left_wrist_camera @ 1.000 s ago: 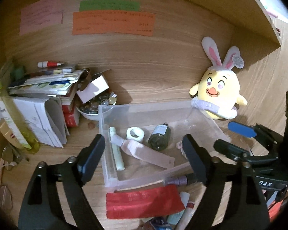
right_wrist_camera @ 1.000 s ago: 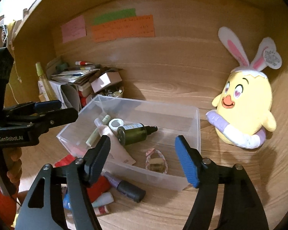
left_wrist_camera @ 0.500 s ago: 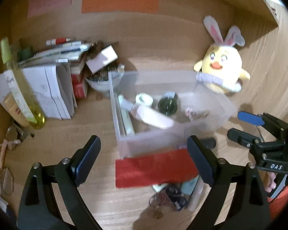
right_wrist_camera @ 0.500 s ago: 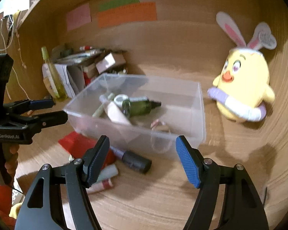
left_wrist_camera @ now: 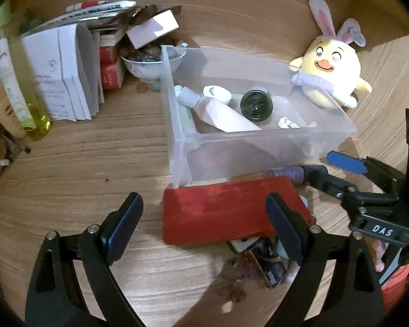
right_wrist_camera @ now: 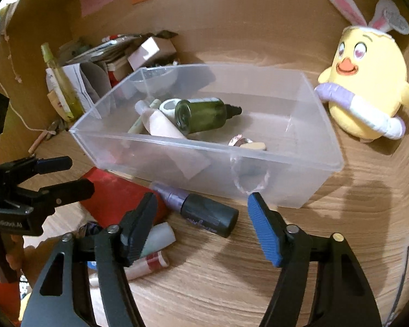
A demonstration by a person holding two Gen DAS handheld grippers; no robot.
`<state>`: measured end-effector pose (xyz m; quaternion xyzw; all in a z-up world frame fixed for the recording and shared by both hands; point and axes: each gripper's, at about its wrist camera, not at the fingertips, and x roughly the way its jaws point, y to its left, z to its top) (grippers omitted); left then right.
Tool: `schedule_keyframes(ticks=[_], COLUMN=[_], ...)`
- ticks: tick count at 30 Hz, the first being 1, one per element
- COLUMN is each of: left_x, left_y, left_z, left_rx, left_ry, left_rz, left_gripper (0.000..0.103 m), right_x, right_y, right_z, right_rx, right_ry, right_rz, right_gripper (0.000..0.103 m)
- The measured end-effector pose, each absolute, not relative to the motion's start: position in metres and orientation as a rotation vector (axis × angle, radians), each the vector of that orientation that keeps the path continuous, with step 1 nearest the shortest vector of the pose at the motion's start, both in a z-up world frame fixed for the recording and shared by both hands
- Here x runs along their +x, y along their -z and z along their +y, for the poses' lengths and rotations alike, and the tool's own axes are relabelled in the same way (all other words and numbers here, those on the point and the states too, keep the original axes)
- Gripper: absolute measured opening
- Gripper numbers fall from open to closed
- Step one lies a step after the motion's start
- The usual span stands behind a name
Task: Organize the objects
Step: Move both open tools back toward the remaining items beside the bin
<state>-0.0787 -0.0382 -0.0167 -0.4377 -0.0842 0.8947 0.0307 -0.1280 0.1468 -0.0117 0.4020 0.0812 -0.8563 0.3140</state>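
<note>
Our right gripper [right_wrist_camera: 199, 229], jaws just narrowing yet empty, sits nearest the purple bottle [right_wrist_camera: 201, 209] lying crosswise along the clear bin's [right_wrist_camera: 300, 185] front wall on the desk, while our left gripper [left_wrist_camera: 204, 226] hangs wide open.

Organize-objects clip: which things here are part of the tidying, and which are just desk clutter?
Part of the job: clear plastic bin; purple-and-black bottle; red pouch; small tubes; right gripper, jaws just closing, nothing between them.

Lying about: chick plush; paper stack; bowl of stones; yellow bottle.
</note>
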Motion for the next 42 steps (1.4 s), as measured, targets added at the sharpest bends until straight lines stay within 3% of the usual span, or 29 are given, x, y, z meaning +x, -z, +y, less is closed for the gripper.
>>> schedule_keyframes(ticks=[4, 17, 23, 36, 42], left_x=[-0.088, -0.081, -0.064, -0.075, -0.092], left_y=[0.023, 0.043, 0.032, 0.020, 0.025], left_z=[-0.037, -0.076, -0.078, -0.001, 0.019], left_rx=[-1.377, -1.500, -1.457, -1.325, -1.346], left_ry=[-2.772, -2.804, -2.785, -2.642, -2.582], left_rz=[-0.232, -0.296, -0.307, -0.055, -0.018], left_gripper=[0.092, 0.092, 0.092, 0.092, 0.092], right_x=[-0.136, -0.141, -0.137, -0.141, -0.150], right_y=[0.020, 0.028, 0.032, 0.020, 0.023], right_z=[0.146, 0.162, 0.171, 0.168, 0.163], right_rx=[1.115, 1.167, 1.184, 1.167, 1.193], right_ry=[2.250, 2.222, 2.238, 2.213, 2.189], right_rz=[0.204, 0.189, 0.230, 0.152, 0.093], right_gripper=[0.047, 0.040, 0.040, 0.045, 0.056])
